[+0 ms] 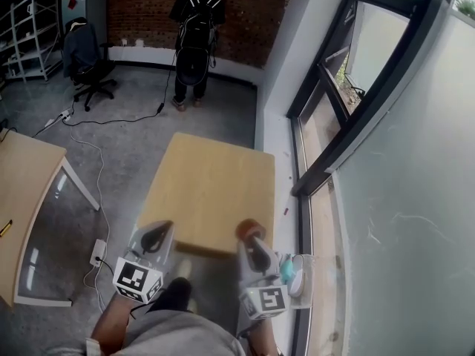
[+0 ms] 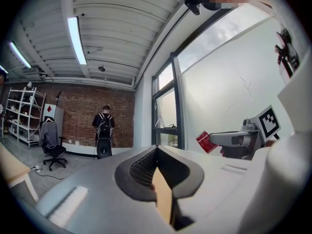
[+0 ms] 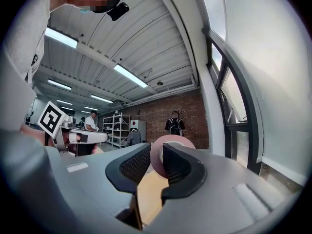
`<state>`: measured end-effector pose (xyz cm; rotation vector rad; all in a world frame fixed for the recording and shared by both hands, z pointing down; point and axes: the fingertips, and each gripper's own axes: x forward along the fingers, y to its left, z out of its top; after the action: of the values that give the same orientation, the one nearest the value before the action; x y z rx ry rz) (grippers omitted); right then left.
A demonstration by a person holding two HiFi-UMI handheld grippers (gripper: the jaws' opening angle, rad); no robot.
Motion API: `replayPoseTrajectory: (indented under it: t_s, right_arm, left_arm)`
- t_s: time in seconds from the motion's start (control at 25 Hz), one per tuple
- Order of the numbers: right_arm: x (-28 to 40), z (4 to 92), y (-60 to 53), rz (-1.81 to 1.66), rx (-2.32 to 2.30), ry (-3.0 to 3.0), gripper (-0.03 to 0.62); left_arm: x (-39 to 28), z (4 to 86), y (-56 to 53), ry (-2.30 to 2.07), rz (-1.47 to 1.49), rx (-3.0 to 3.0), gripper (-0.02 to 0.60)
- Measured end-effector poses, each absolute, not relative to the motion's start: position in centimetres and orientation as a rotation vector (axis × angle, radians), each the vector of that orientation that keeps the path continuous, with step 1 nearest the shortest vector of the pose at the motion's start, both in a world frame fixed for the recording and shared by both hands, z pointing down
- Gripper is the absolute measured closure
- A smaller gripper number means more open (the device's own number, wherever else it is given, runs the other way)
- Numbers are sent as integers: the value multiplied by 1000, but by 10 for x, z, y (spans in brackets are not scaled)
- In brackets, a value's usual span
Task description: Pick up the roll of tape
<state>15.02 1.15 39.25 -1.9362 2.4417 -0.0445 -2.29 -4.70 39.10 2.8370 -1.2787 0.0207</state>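
Nearest us, our left gripper (image 1: pixel 157 236) has its jaws closed tip to tip with nothing between them, just before the near edge of the wooden table (image 1: pixel 211 184). To its right, our right gripper (image 1: pixel 252 237) clamps the roll of tape (image 3: pixel 157 156) on edge between its pads, over the table's near edge toward the right end. Far off, a person with a backpack (image 1: pixel 197 35) faces a brick wall.

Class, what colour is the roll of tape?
Reddish-pink roll of tape, clearest in right gripper view.
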Motion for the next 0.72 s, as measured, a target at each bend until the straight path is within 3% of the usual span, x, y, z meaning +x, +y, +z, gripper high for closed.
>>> replayPoseTrajectory:
  t_s: [0.72]
  right_arm:
    - [153, 402, 37, -79, -1977, 2399, 499]
  left_arm:
    - [-47, 394, -30, -1323, 42, 2832, 581]
